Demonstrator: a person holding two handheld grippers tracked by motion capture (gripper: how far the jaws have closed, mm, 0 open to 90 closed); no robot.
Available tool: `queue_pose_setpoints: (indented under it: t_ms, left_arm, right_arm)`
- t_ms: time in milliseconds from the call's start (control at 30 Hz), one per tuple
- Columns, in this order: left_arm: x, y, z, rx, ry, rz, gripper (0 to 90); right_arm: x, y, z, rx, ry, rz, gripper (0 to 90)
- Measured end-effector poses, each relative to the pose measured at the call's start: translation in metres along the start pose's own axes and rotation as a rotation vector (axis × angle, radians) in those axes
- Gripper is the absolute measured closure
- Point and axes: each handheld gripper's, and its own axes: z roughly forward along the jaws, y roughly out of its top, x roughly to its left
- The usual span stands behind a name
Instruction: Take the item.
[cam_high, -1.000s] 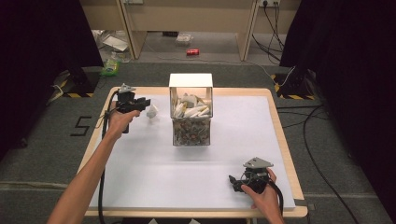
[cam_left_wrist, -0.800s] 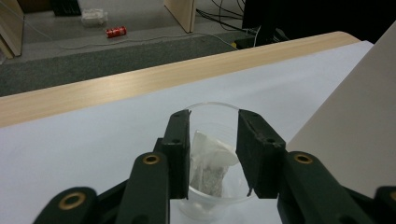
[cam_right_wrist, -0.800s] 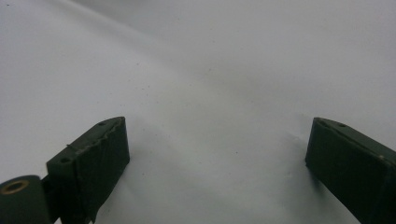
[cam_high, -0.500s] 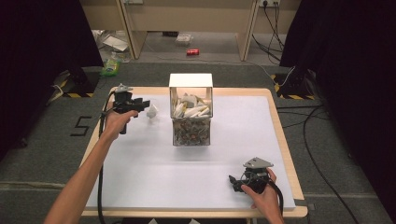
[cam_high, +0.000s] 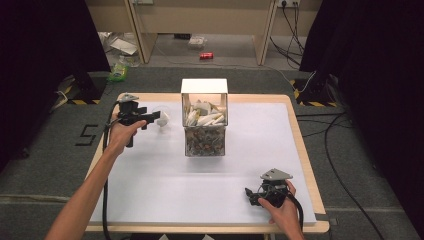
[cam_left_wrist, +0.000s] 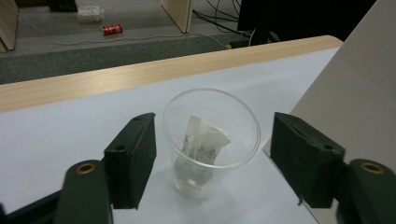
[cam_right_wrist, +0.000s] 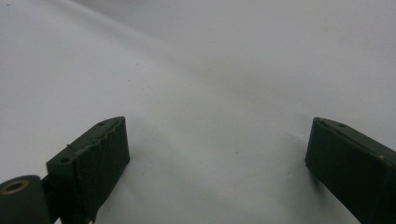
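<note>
A clear plastic cup (cam_left_wrist: 212, 140) with a white crumpled packet (cam_left_wrist: 204, 142) inside stands upright on the white table sheet, left of the clear box (cam_high: 204, 123). My left gripper (cam_left_wrist: 212, 161) straddles the cup; its jaws have just been opening and now stand apart from the cup walls on both sides. From above, the left gripper (cam_high: 152, 118) sits at the far left with the cup (cam_high: 163, 120) at its tips. My right gripper (cam_high: 250, 195) rests near the front right edge, jaws wide apart over bare sheet (cam_right_wrist: 205, 116), nothing between them.
The clear box holds several white packets over a layer of small mixed pieces, and its pale side (cam_left_wrist: 355, 93) stands close to the cup's right. The wooden table edge (cam_left_wrist: 140, 74) runs behind. A red can (cam_high: 206, 55) lies on the floor beyond.
The left gripper's jaws have parted from the cup, leaving it standing on the sheet. The right hand has stayed where it was.
</note>
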Motion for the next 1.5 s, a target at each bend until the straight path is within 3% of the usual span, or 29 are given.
queue_pose_setpoints:
  t_ms: [267, 800, 1500]
  left_arm:
    - [-0.005, -0.005, -0.01, -0.009, 0.006, 0.02, 19.8]
    - [-0.019, -0.005, -0.034, -0.039, -0.015, 0.045, 18.9]
    - [-0.028, -0.041, -0.055, -0.065, -0.044, 0.029, 18.9]
  right_arm:
    - [0.0, 0.0, 0.0, 0.0, 0.0, 0.001, 6.8]
    - [0.0, 0.0, 0.0, 0.0, 0.0, 0.0, 6.9]
    - [0.001, 0.0, 0.0, 0.0, -0.001, 0.008, 6.8]
